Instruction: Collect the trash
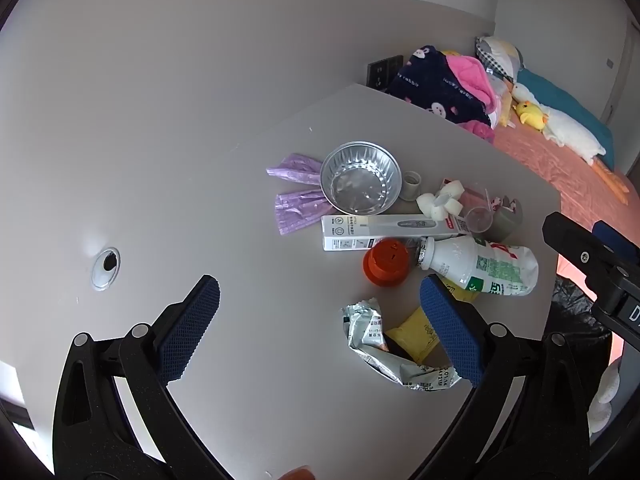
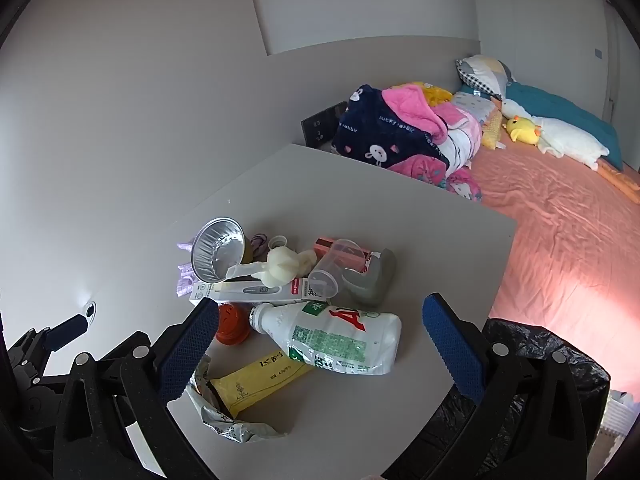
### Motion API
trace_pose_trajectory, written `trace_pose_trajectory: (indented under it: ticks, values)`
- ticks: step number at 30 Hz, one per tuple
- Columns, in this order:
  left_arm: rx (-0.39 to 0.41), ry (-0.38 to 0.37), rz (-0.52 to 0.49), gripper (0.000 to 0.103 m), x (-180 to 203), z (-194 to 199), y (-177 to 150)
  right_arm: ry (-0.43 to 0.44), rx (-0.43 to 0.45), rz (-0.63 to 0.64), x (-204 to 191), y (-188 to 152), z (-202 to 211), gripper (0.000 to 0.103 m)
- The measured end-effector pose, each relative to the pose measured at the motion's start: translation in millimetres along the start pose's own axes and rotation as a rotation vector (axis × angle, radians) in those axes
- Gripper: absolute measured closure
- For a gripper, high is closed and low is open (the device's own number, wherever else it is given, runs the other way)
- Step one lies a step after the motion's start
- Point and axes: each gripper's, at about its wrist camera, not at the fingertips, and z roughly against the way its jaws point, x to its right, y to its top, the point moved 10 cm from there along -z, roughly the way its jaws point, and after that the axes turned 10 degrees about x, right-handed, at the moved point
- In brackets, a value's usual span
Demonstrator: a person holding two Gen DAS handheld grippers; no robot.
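Observation:
A heap of trash lies on the grey table (image 1: 200,184): a foil bowl (image 1: 360,182), purple bags (image 1: 298,200), a long white box (image 1: 388,232), an orange cap (image 1: 386,262), a crushed white bottle (image 1: 484,266), a yellow wrapper (image 1: 412,338) and a silver wrapper (image 1: 376,344). My left gripper (image 1: 320,328) is open and empty, just before the wrappers. My right gripper (image 2: 320,354) is open and empty, its fingers astride the bottle (image 2: 340,338) and above the yellow wrapper (image 2: 260,376). The foil bowl (image 2: 218,256) and box (image 2: 248,292) lie behind.
A black trash bag (image 2: 532,364) hangs open at the table's right edge. A bed (image 2: 560,232) with blankets and plush toys lies beyond the table. A cable hole (image 1: 106,266) sits in the table at left. A clear cup (image 2: 330,272) and grey holder (image 2: 374,280) lie in the heap.

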Motion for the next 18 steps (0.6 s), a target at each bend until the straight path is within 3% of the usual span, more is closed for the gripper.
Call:
trace_pose_trajectory:
  ticks: [18]
  values:
    - [-0.001,0.001,0.015,0.006,-7.6,3.3,-0.7,-0.001,0.002,-0.002,-1.0,1.2,0.1,0.002]
